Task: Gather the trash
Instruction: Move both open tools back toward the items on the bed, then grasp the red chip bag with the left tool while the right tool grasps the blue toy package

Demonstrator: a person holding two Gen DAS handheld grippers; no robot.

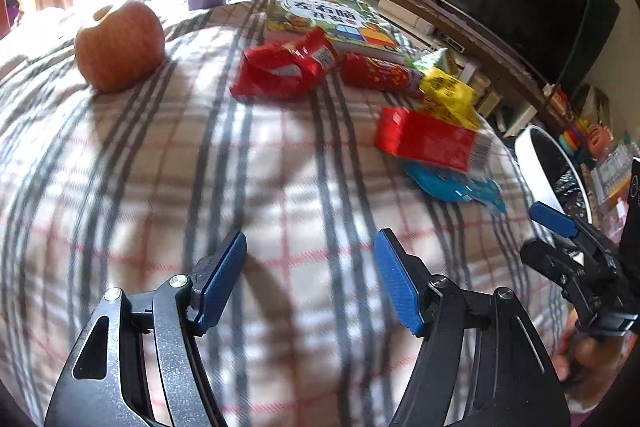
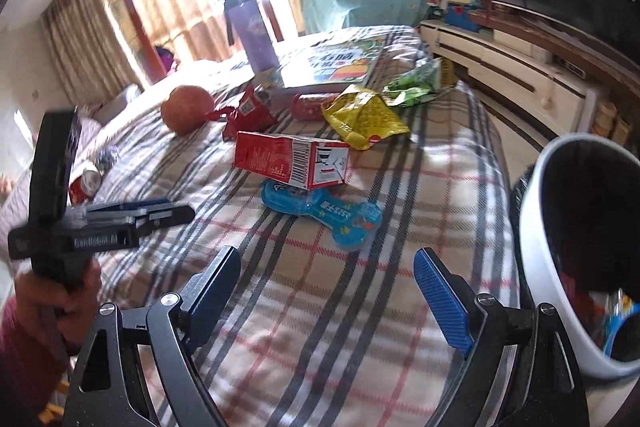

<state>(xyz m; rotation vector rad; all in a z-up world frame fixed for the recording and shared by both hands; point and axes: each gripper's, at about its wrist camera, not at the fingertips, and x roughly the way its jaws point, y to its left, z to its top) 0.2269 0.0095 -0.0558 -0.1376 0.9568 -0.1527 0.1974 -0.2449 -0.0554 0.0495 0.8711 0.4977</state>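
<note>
While both the left gripper [image 1: 310, 279] and right gripper [image 2: 326, 293] stand spread wide, grasping nothing, only the right view shows the white bin [image 2: 532, 227] at three o'clock in full.

Both tongs are black metal frames with cut-out slots and silver screw heads at the pivots. The left tongs [image 1: 310, 279] and right tongs [image 2: 328, 297] carry ribbed blue pads [image 2: 440, 297]. The left hand [image 2: 60, 301] shows bare skin below a dark red sleeve [image 2: 18, 359].
</note>
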